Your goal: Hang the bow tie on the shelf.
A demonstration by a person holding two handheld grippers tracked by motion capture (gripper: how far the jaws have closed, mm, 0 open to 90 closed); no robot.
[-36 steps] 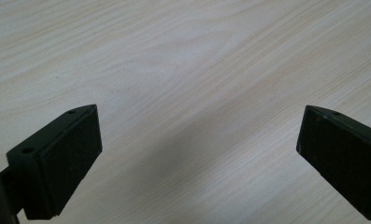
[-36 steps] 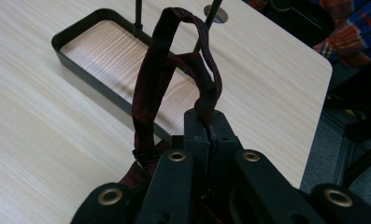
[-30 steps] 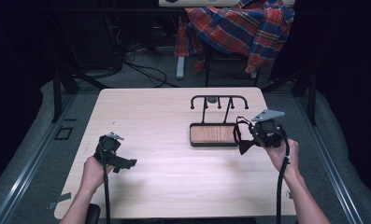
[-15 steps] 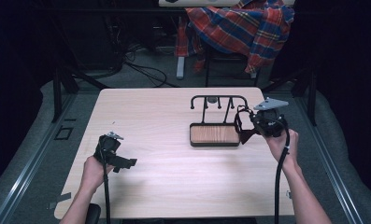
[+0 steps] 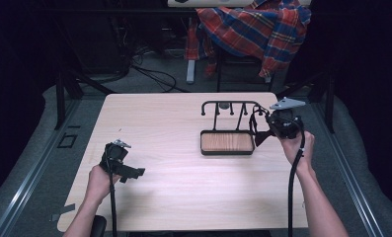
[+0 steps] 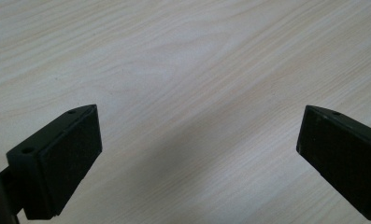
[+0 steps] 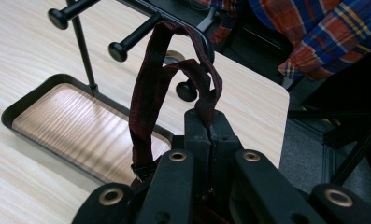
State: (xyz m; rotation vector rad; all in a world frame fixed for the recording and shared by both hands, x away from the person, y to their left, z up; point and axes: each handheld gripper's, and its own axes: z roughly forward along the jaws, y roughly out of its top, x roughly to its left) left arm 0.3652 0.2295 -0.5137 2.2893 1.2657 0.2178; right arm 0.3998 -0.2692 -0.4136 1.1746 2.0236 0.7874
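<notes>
Resting scene: a pale wooden table (image 5: 183,123) seen from above, with a person's forearms coming in from six o'clock.

Left gripper (image 5: 133,173): held low over the table at about eight o'clock of the tabletop, in the person's left hand (image 5: 98,178). Its own view shows the two black jaws spread wide with bare wood grain between them, nothing held. Its place matches the earlier frames.

Rack (image 5: 226,106): a black wire stand with knobbed pegs, rising from the far edge of a dark-rimmed tray (image 5: 203,148) with a wooden floor, at about two o'clock of the tabletop. Neither has shifted since a second ago.

Strap (image 7: 148,102): a dark maroon loop, draped over the curved end of the rack's top bar and running down to the right gripper, at three o'clock of the tray.

Right gripper (image 7: 210,128): held in the right hand (image 5: 294,145), just beside the rack's right end. Its jaws are pressed together on one end of the strap. Against a second ago it has risen and moved farther from the person, from level with the tray to level with the rack's top.

Background: a red and blue plaid shirt (image 5: 253,29) hangs over a chair at twelve o'clock, beyond the table.
</notes>
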